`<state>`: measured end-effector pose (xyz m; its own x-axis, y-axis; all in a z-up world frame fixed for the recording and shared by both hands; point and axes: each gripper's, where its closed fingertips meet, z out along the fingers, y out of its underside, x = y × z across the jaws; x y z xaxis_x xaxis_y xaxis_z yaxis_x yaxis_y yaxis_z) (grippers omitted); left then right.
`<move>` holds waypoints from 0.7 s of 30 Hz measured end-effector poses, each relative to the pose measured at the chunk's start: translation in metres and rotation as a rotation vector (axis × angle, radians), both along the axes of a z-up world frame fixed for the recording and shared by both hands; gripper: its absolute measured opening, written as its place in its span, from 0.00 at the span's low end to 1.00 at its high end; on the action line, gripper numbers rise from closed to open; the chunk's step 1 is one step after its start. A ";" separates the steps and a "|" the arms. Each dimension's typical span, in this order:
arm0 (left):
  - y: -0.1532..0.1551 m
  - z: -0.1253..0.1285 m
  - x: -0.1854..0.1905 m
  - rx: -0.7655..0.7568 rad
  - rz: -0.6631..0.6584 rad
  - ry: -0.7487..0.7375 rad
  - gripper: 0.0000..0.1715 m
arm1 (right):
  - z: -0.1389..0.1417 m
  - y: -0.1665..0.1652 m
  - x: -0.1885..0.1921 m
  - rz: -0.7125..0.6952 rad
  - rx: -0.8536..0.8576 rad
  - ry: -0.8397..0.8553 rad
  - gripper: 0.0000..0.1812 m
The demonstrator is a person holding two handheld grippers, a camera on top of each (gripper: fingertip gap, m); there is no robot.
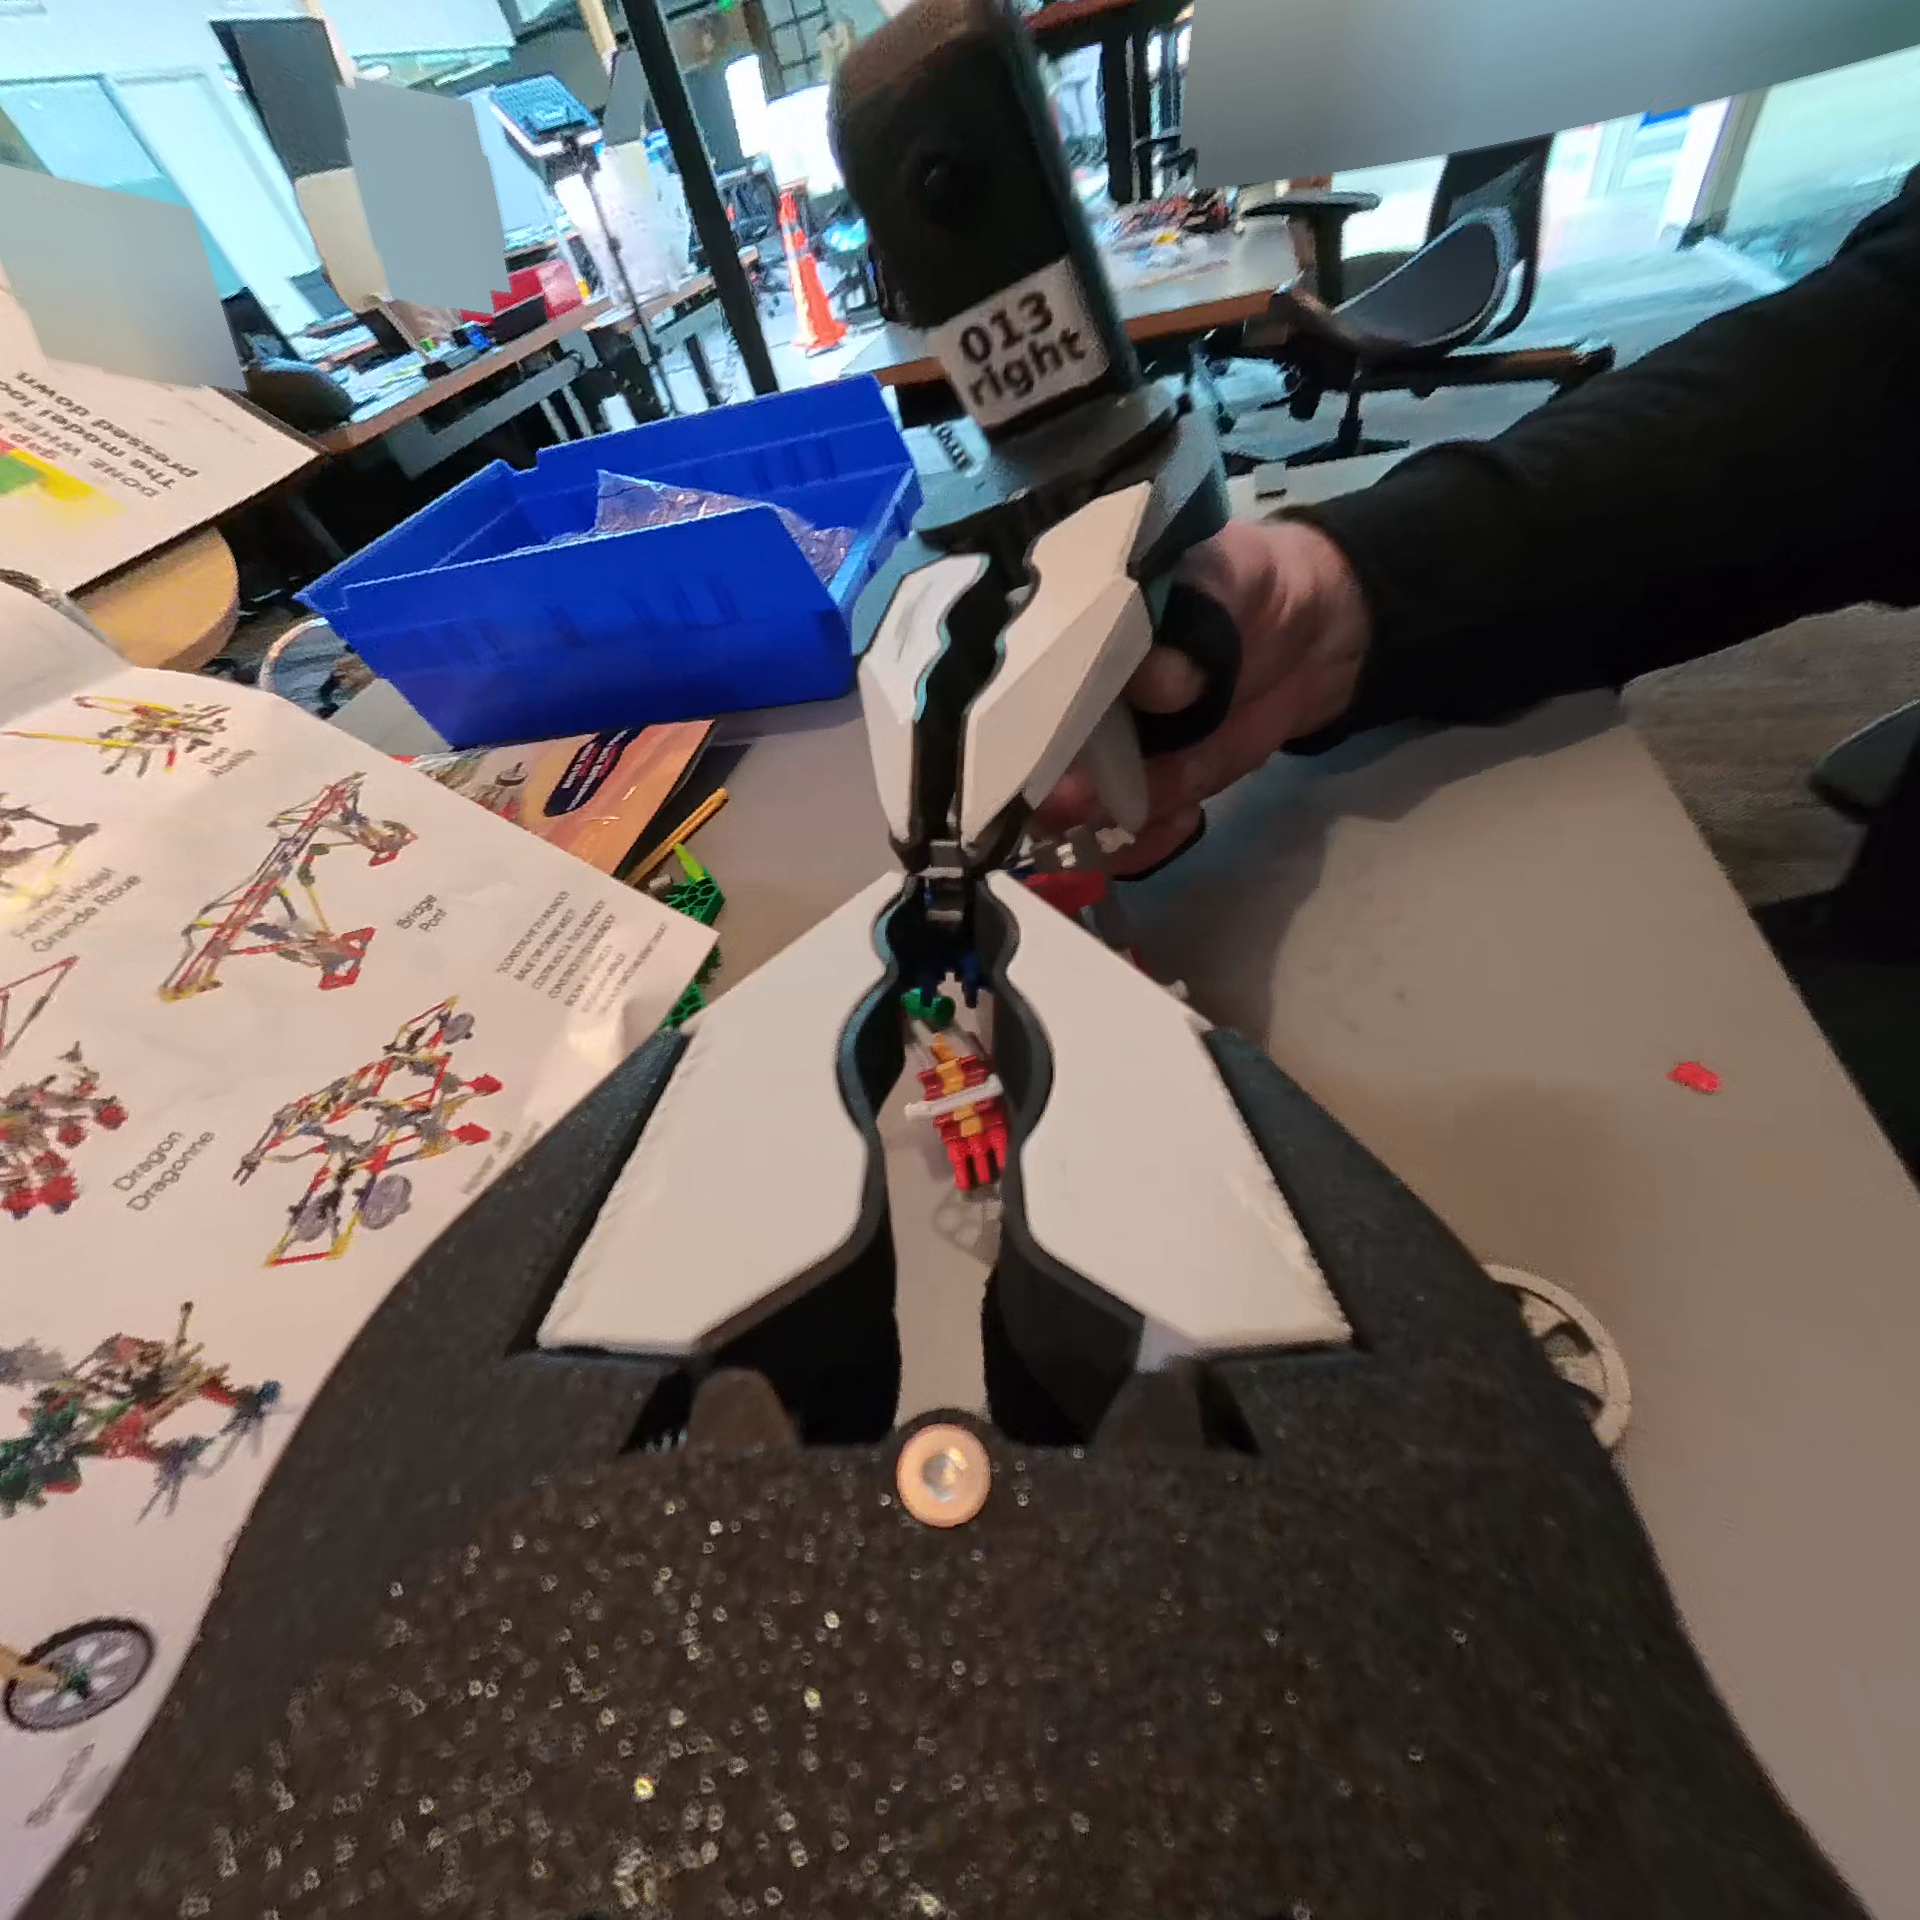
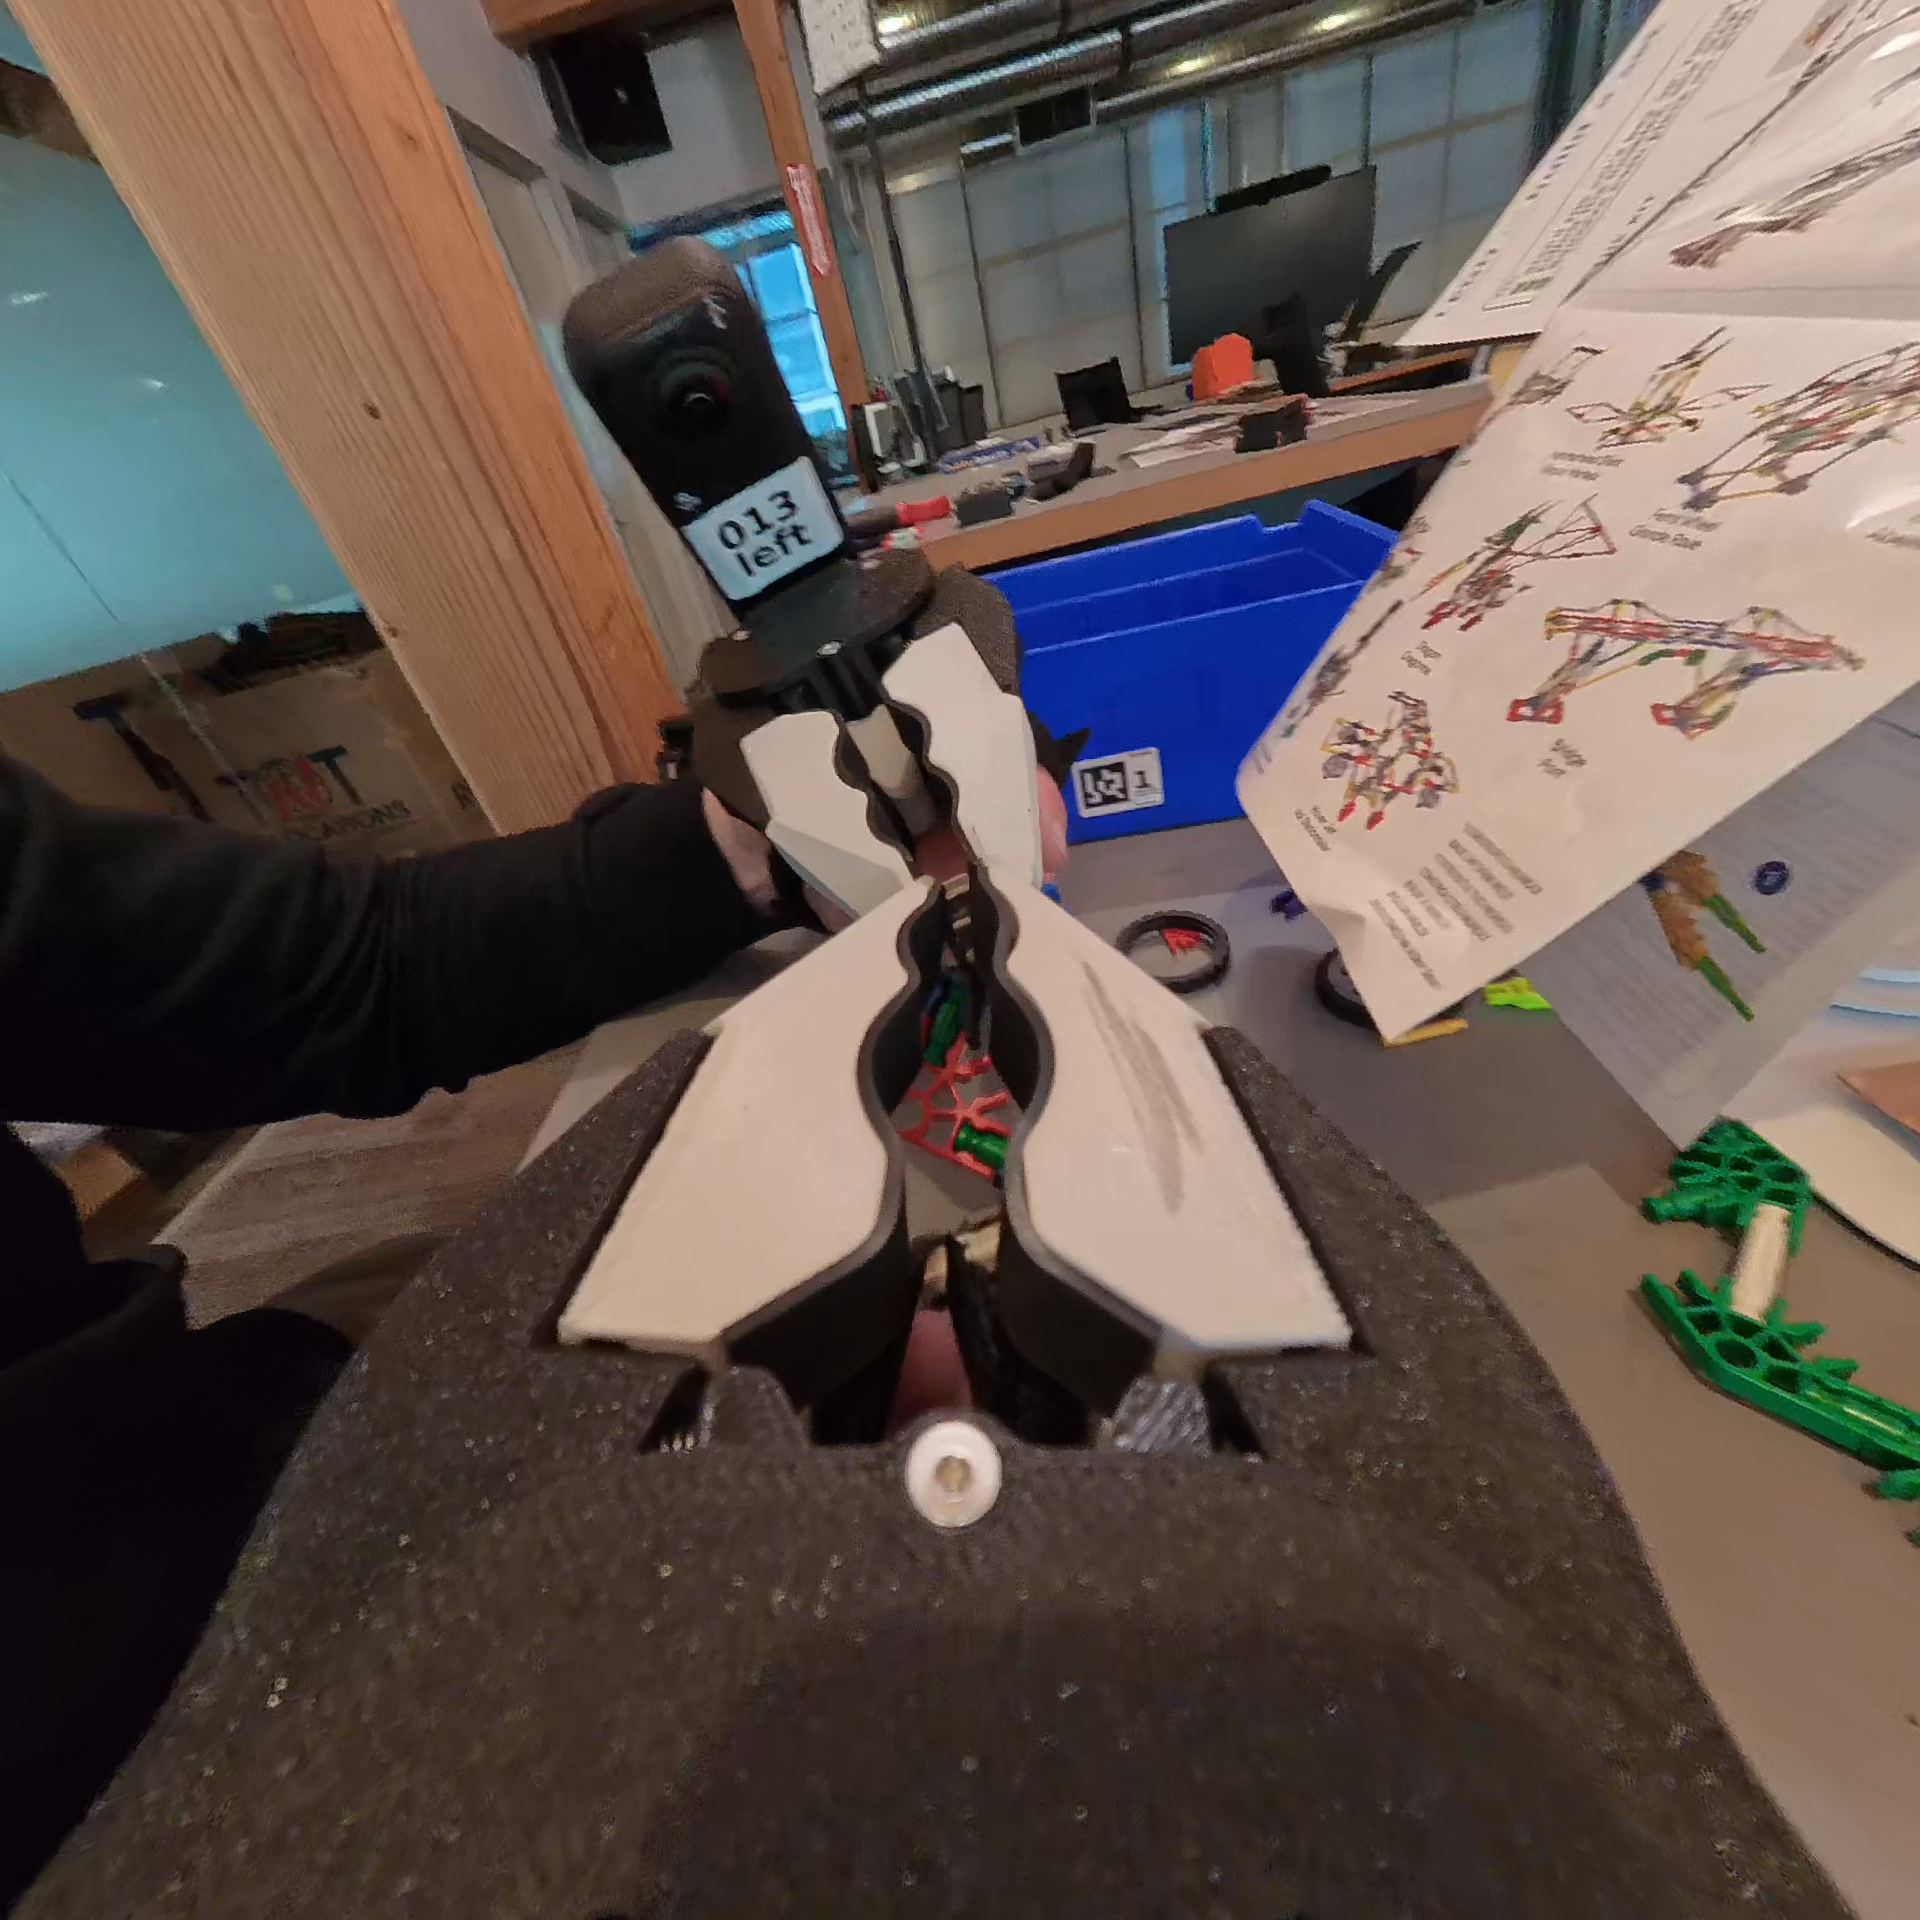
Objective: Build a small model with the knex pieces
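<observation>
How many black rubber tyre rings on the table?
2. One black rubber tyre ring lies beyond the right tongs, around a red piece; the other peeks from under the white instruction sheet's corner. More may hide beneath.

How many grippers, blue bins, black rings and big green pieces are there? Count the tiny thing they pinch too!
grippers: 2, the left gripper and the right gripper
small grey piece pinched between them: 1
blue bin: 1
black rings: 2
green lattice pieces: 2
total: 8
</observation>
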<state>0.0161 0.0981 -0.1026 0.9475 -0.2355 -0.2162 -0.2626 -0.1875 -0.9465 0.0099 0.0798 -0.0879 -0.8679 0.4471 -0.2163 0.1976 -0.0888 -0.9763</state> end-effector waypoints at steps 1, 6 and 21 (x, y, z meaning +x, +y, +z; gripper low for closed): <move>0.001 -0.001 -0.001 -0.010 0.009 0.020 0.04 | -0.001 0.001 0.000 -0.004 0.012 -0.002 0.01; -0.002 0.003 0.003 -0.009 -0.018 -0.039 0.17 | 0.000 0.004 0.002 0.013 0.005 -0.026 0.02; -0.016 -0.006 0.002 -0.071 0.000 -0.017 0.24 | -0.015 0.025 0.018 0.047 0.198 -0.042 0.08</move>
<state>0.0179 0.0824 -0.1088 0.9509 -0.2498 -0.1830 -0.2468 -0.2543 -0.9351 0.0279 0.1049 -0.1026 -0.8810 0.4433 -0.1650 0.2382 0.1145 -0.9644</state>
